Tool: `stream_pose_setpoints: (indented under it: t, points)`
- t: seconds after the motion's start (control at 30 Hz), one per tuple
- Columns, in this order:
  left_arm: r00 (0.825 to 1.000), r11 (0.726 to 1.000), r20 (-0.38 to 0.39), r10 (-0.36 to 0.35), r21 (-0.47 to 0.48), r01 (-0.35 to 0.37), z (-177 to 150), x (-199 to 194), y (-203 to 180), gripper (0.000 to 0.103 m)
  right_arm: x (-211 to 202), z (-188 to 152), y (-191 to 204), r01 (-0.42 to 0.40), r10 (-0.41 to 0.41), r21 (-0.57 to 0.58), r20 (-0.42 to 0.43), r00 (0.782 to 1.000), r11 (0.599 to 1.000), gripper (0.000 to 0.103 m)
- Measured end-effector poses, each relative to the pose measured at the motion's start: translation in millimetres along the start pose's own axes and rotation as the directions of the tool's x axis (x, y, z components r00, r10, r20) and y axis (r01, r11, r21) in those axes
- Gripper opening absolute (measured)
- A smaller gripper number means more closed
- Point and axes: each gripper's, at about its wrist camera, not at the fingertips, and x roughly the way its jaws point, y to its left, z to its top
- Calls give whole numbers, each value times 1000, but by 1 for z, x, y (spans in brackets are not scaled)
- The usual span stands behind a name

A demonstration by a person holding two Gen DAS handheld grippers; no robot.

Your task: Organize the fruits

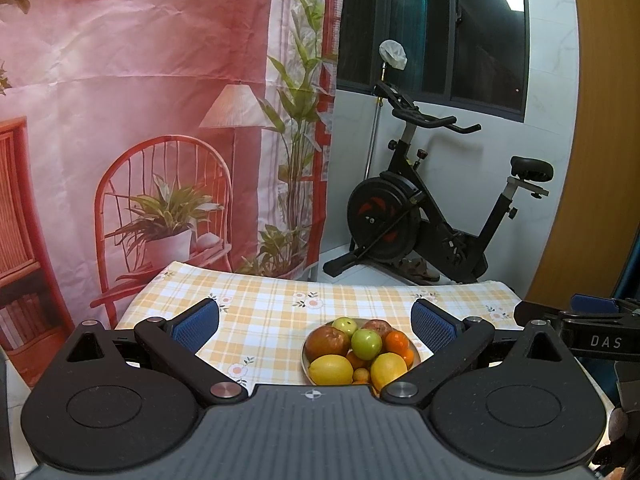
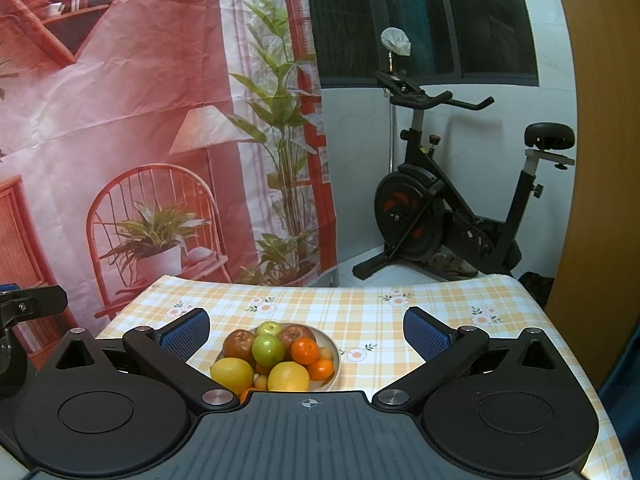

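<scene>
A white plate (image 1: 305,360) (image 2: 335,354) heaped with fruit rests on the checked tablecloth near the front edge. It holds two yellow lemons (image 1: 331,369) (image 2: 232,374), two green apples (image 1: 366,343) (image 2: 268,349), two reddish-brown apples (image 1: 327,341) (image 2: 239,344), and oranges (image 1: 396,341) (image 2: 305,351). My left gripper (image 1: 316,326) hangs open above the table with the plate between and below its blue pads. My right gripper (image 2: 306,330) is open too, the plate under its left half. Neither holds anything.
The yellow checked tablecloth (image 1: 272,304) (image 2: 400,320) has bare room left and right of the plate. Behind it hangs a printed backdrop (image 1: 160,120). An exercise bike (image 1: 432,216) (image 2: 460,208) stands on the floor at the back right. The other gripper's edge (image 1: 592,332) shows at right.
</scene>
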Motion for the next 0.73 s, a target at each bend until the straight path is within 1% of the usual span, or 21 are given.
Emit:
stream_pose_setpoints:
  t: [0.73]
  points:
    - [1000,1000,1,5,3,-5,-1,1,0,103,0,-1,-1,-1,1,2,-1,1000,1000,103]
